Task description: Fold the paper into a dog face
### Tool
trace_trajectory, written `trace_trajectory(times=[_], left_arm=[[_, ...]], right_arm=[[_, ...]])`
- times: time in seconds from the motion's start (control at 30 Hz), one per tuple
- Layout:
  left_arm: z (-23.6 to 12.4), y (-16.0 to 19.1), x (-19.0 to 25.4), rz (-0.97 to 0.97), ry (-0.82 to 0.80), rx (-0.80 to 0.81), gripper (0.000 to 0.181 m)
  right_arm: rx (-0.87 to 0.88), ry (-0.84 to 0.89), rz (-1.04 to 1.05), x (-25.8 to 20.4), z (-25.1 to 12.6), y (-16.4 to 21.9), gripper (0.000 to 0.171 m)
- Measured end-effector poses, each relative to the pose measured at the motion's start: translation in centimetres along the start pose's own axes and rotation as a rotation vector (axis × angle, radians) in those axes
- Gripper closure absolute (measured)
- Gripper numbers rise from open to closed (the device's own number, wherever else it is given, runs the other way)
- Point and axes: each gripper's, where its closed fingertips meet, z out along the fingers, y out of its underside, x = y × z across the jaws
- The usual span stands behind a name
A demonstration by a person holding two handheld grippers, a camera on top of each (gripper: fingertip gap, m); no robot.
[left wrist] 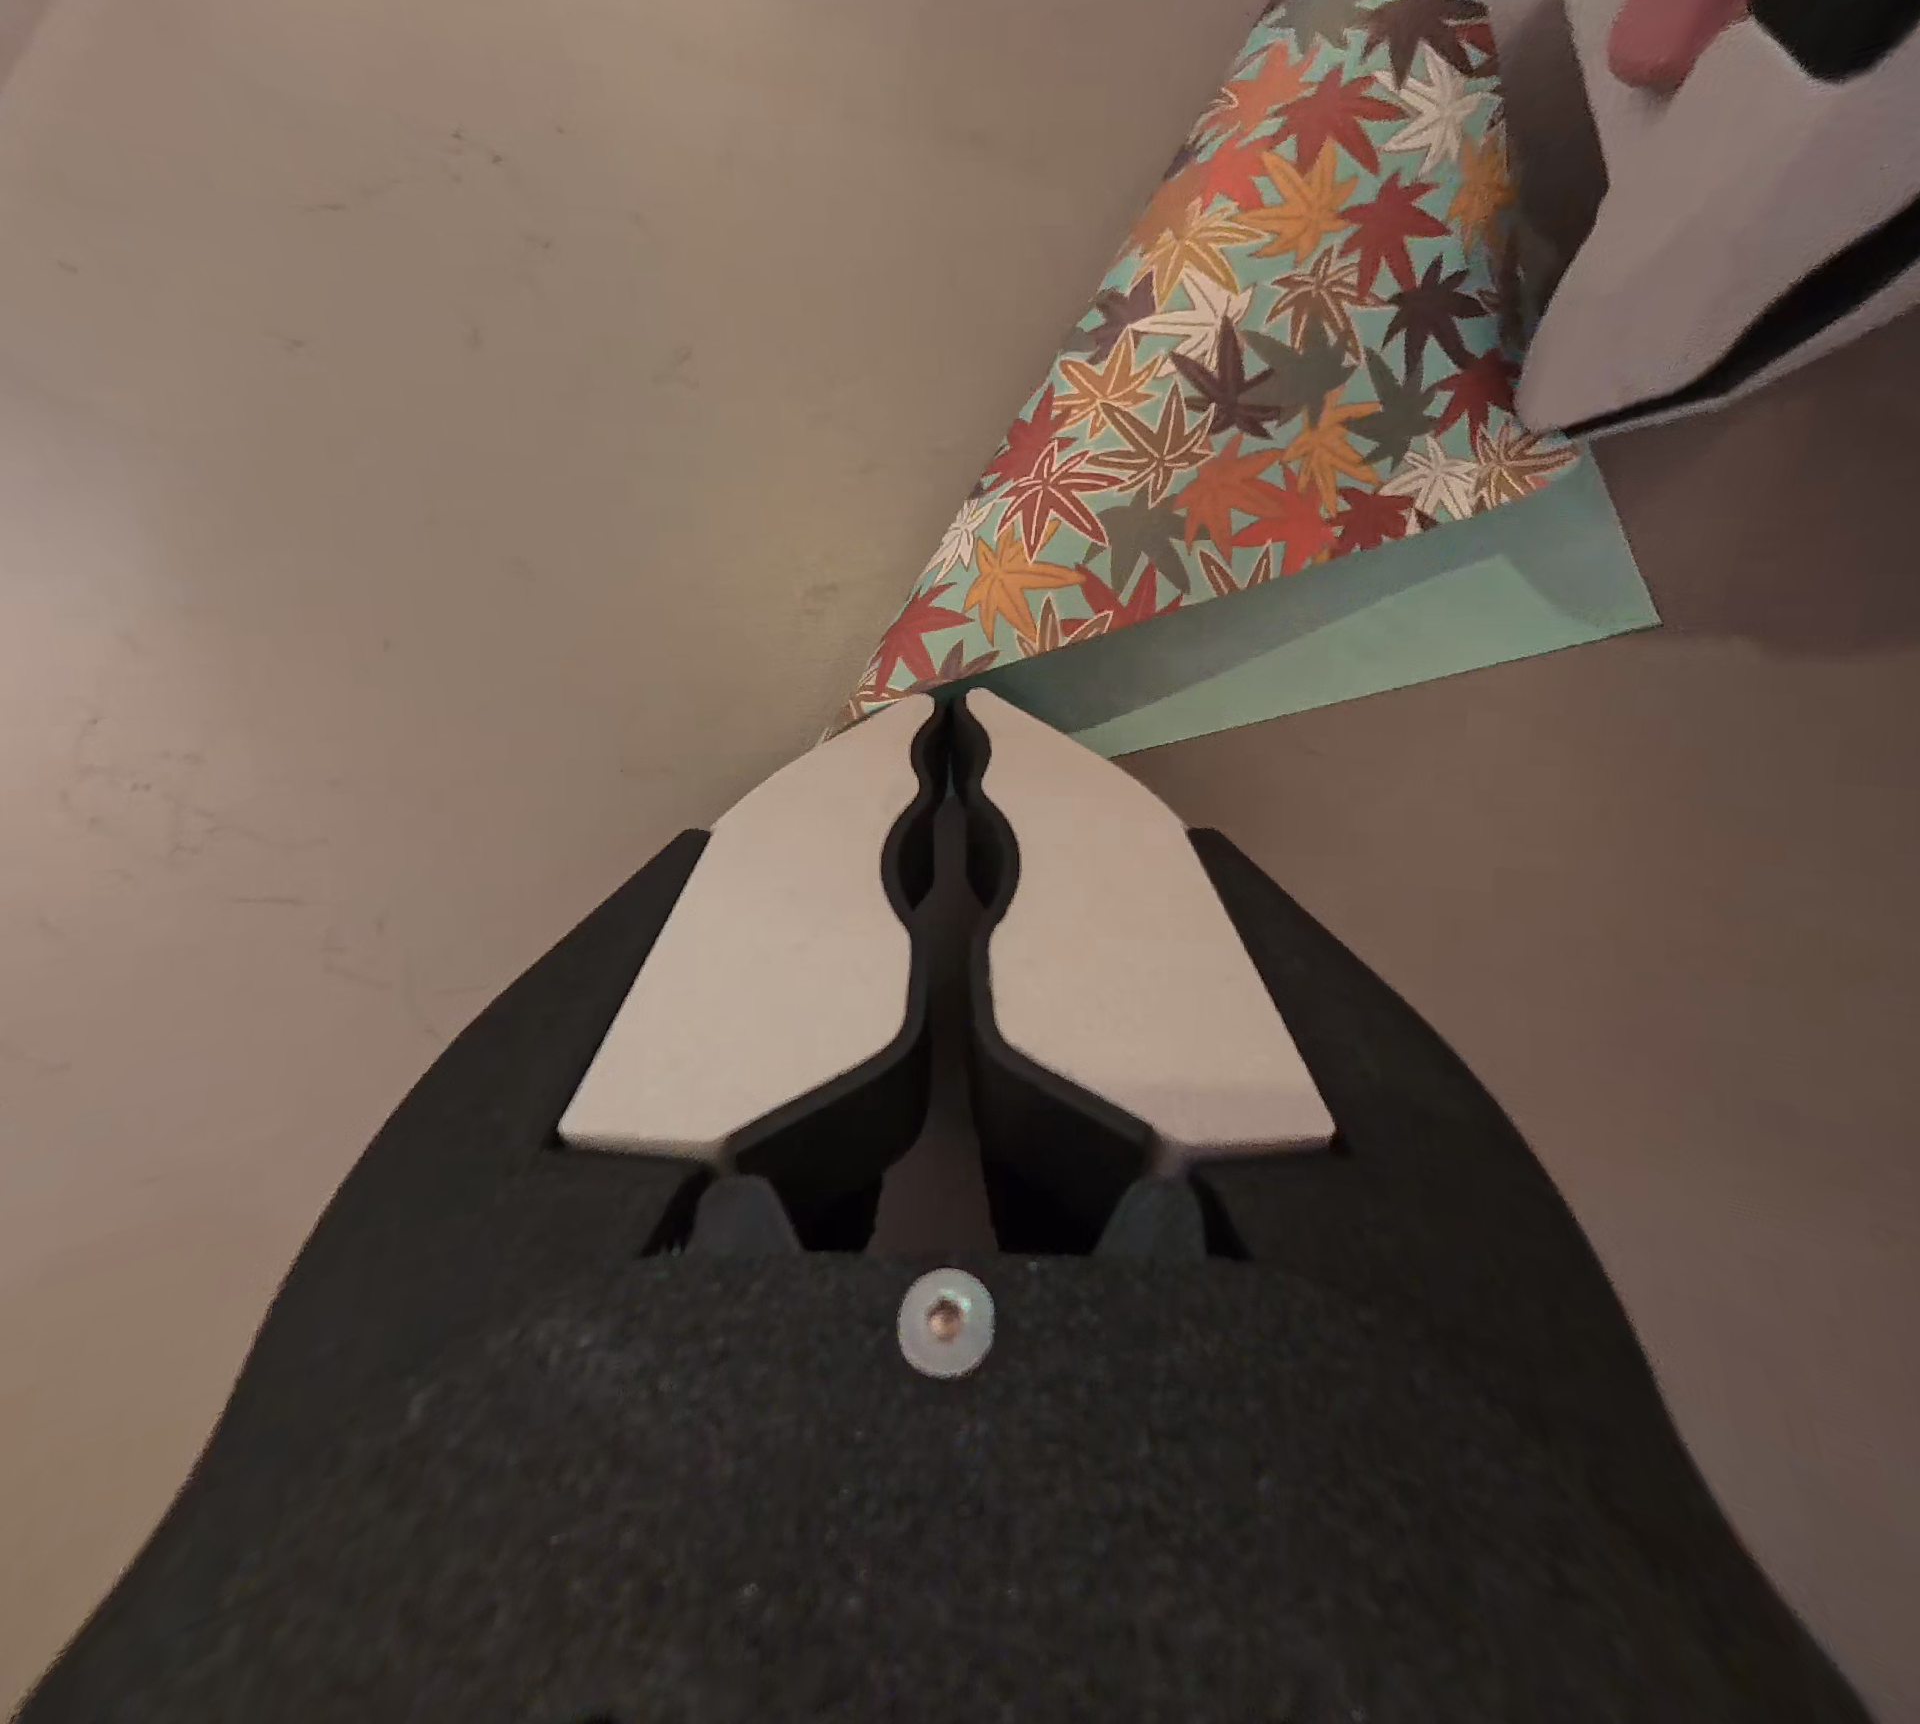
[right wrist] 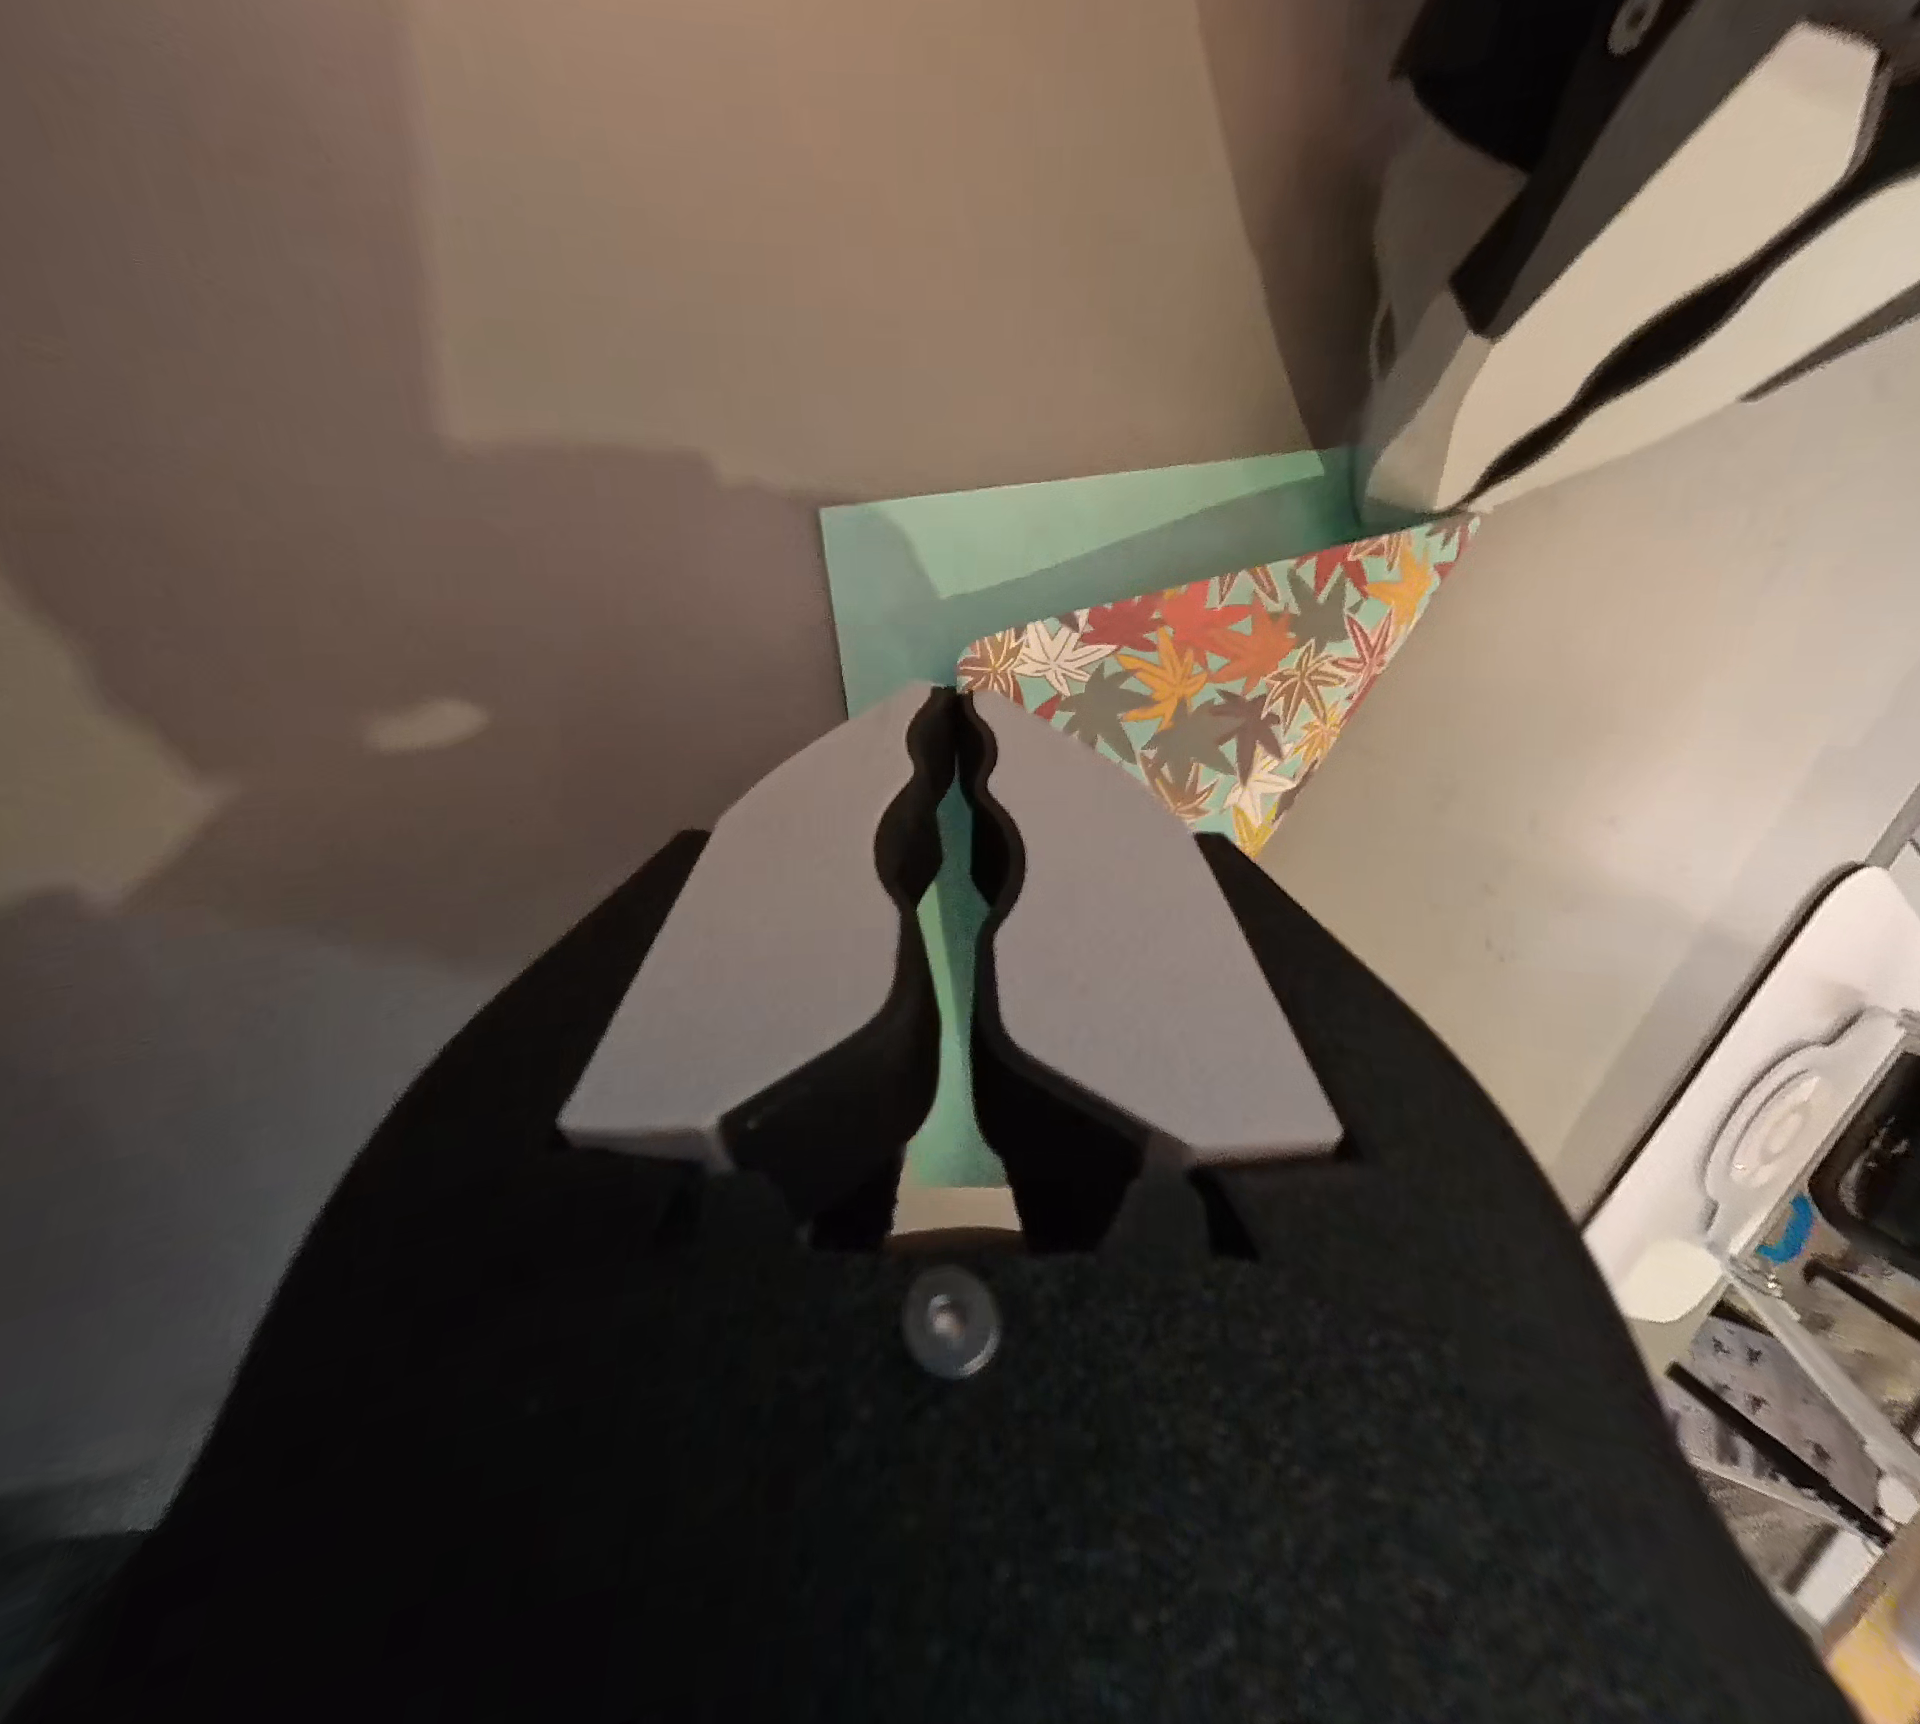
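Note:
The paper is square, with a maple-leaf print (left wrist: 1278, 303) on one side and plain teal (left wrist: 1351, 646) on the other. It lies on a beige table and is partly folded along a diagonal. My left gripper (left wrist: 951, 708) is shut, and its tips rest on the paper's corner at one end of the fold. My right gripper (right wrist: 954, 703) is shut on the corner of the printed flap (right wrist: 1195, 687) and holds it raised over the teal layer (right wrist: 1039, 531). The right gripper also shows in the left wrist view (left wrist: 1548, 417), and the left gripper shows in the right wrist view (right wrist: 1382, 500).
The beige table (left wrist: 468, 324) stretches to the left of the paper. A white device with a blue part (right wrist: 1787, 1238) stands at the table's right edge in the right wrist view. A person's finger (left wrist: 1683, 12) shows on the right gripper's handle. Spacing between my two grippers at the tips: around 11 cm.

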Motion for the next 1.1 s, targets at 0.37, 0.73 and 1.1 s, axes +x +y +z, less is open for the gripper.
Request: trace_trajectory(times=[0.37, 0.73, 1.1], left_arm=[[-1.6, -1.1, 2.2, -0.025, 0.032, 0.057, 0.181], [0.5, -1.2, 5.8, 0.045, 0.132, -0.001, 0.181], [0.6, -1.2, 5.7, 0.078, 0.074, -0.002, 0.181]], right_arm=[[-0.020, -0.011, 0.025, -0.4, 1.2, -0.2, 0.171], [-0.004, -0.009, 0.041, -0.3, 1.2, -0.1, 0.171], [0.012, -0.012, 0.037, -1.4, 0.5, -0.3, 0.171]])
